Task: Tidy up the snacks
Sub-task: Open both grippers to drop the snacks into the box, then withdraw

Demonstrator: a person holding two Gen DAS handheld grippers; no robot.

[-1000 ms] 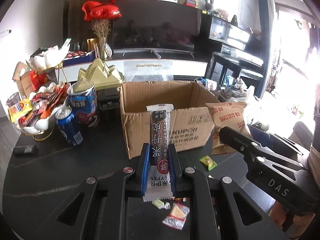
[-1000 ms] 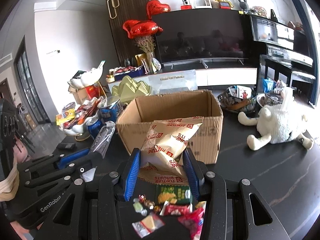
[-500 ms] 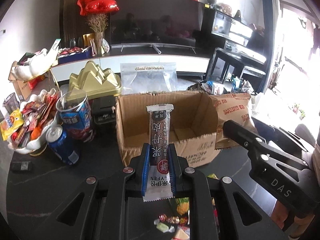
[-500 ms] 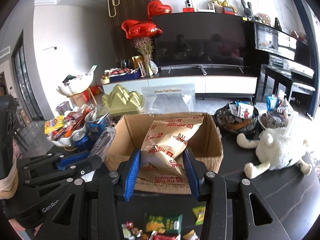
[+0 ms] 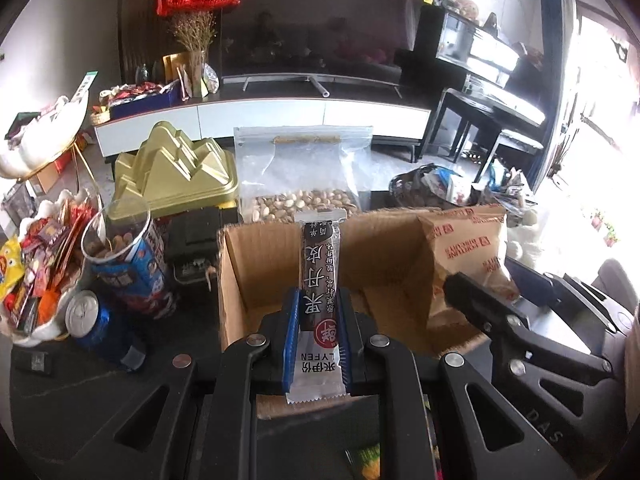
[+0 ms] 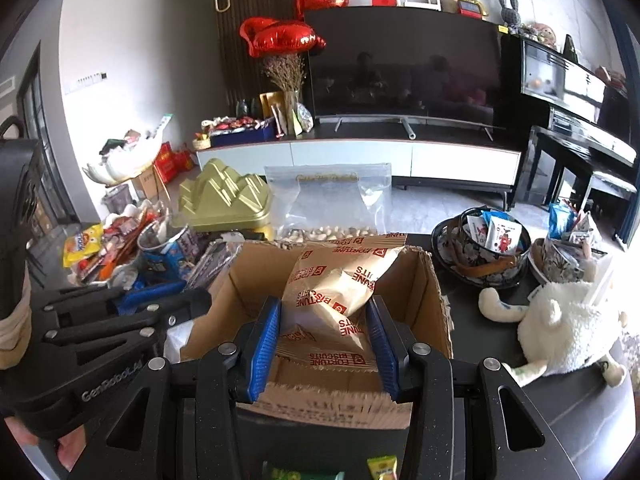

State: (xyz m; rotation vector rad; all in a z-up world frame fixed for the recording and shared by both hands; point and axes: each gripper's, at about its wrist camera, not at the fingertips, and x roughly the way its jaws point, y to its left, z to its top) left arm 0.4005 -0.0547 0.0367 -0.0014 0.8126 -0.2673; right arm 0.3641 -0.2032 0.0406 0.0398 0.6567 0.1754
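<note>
My left gripper [image 5: 317, 312] is shut on a long dark snack bar [image 5: 320, 276] with a white end, held upright over the open cardboard box [image 5: 256, 264]. My right gripper [image 6: 326, 316] is shut on a tan Fortune Biscuits bag [image 6: 340, 280], which hangs over the same box [image 6: 428, 304]. In the left wrist view the biscuit bag [image 5: 468, 252] and the right gripper [image 5: 452, 284] show at the box's right side. In the right wrist view the left gripper [image 6: 196, 300] sits at the box's left edge.
Behind the box stand a clear bag of nuts [image 5: 304, 176] and a gold mountain-shaped tin [image 5: 176, 172]. A snack tube [image 5: 124, 256], a blue can [image 5: 86, 316] and a snack dish [image 5: 36, 256] are at left. A white plush toy [image 6: 560, 328] and bowls [image 6: 480, 248] are at right.
Both grippers have moved forward with their snacks, from in front of the box to over its opening. The loose sweets on the table have slipped out of view below.
</note>
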